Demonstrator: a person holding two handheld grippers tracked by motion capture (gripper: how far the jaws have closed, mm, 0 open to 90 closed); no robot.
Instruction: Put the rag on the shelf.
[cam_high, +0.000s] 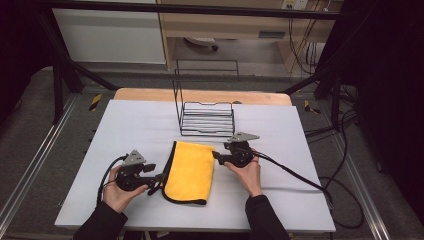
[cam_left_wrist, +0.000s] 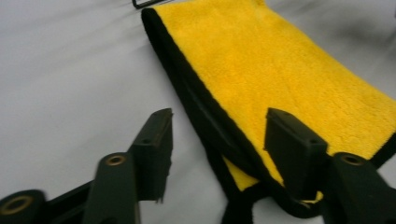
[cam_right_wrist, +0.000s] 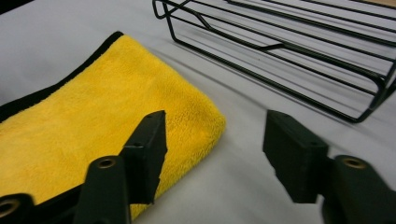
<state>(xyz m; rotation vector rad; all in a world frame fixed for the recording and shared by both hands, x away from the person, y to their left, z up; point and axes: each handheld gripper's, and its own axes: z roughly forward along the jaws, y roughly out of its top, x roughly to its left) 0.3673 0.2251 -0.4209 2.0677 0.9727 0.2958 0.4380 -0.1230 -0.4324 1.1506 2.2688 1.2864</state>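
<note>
While both hands rest low on the table, the scene reads as follows.

Left gripper (cam_high: 159, 177): its jaws stand apart with nothing pinched; in the left gripper view the black-bound edge of the yellow cloth (cam_high: 190, 171) runs between them, and neither pad presses on it.
Right gripper (cam_high: 216, 155): its jaws are spread too, empty; in the right gripper view one jaw hangs over the cloth's folded corner, the other over bare table cover.
Left hand (cam_high: 119, 189): wraps the gripper body at the cloth's left side, near its lower corner.
Right hand (cam_high: 246, 171): holds its gripper at the cloth's upper right corner, a cable trailing off to the right.
Yellow cloth: lies folded flat between the two grippers, near the middle of the front half of the table, its black trim along the left and bottom edges.
Wire rack (cam_high: 206, 117): black, stands behind the cloth, close to it but apart, with one tall upright side at its left.
Table (cam_high: 295, 200): covered in white, a strip of wood showing at its far edge.
</note>
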